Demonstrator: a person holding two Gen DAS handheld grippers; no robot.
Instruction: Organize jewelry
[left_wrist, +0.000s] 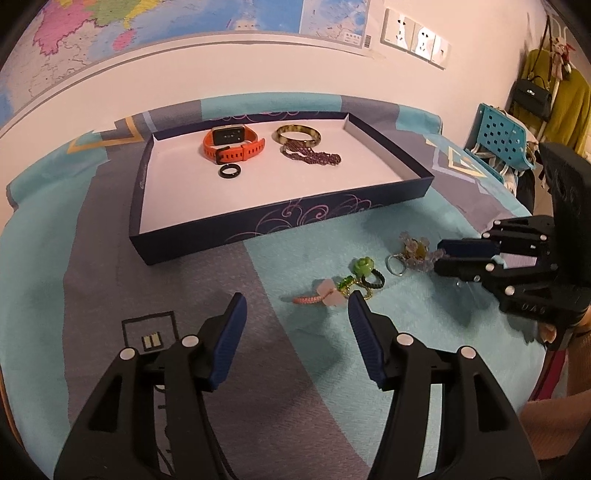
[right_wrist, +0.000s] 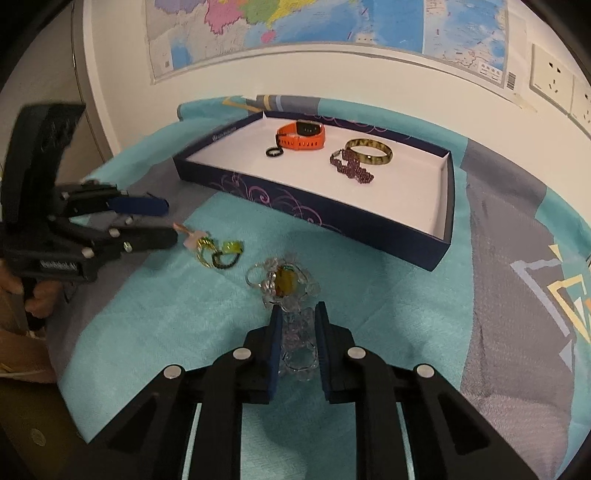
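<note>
A shallow dark-blue box with low walls sits toward the wall side of the cloth-covered table, its near and right halves bare white floor, open from above. An orange watch, a black ring, a bangle and a beaded chain crowd its far side. In front of the box, loose pieces litter the turquoise cloth: a pink-and-green tangle and a clear bead cluster, close together. The left hand-held gripper stands wide just short of the tangle; the right hand-held gripper, jaws narrowed about clear beads, blocks the right flank. Grey cloth left of the box lies free.
</note>
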